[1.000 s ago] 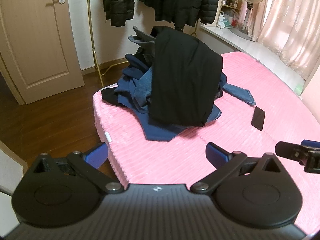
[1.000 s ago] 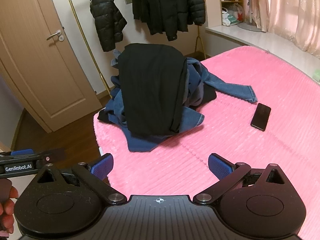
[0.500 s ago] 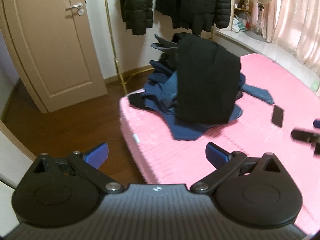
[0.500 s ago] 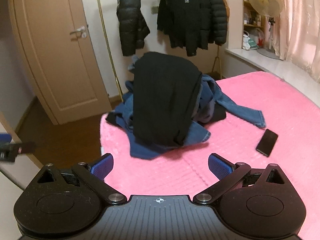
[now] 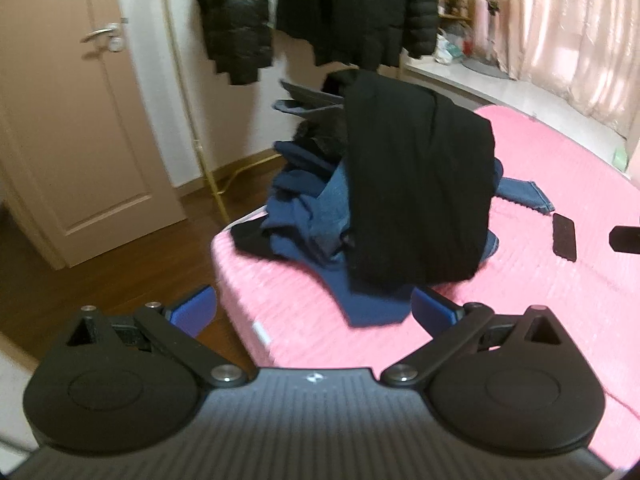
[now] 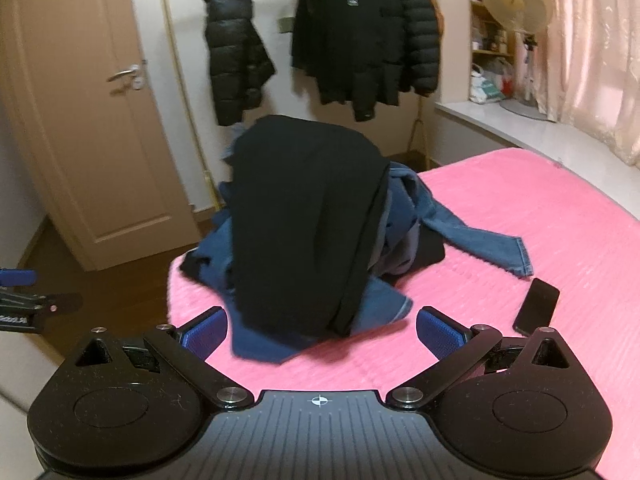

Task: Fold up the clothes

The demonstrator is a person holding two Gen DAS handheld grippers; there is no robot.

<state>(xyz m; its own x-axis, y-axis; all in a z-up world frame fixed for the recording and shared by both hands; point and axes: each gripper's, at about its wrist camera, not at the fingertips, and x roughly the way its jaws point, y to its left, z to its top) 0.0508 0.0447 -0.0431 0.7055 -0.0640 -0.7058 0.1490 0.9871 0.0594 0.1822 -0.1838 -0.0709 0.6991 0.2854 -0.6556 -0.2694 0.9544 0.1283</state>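
- The left tool (image 5: 314, 312) is wide open and holds nothing.
- The right tool (image 6: 322, 330) is wide open and empty too.
- A pile of clothes (image 6: 312, 240) sits on the pink bed (image 6: 520, 216), at its far left corner.
- A black phone (image 6: 536, 307) lies to the right of the pile.

Left tongs (image 5: 314, 312): fingers spread wide, blue pads (image 5: 196, 308) facing each other, nothing held between them. Right tongs (image 6: 322, 326): fingers likewise wide apart and empty. Both units are held level, side by side, pointing forward. Each appears at the other camera's frame edge.
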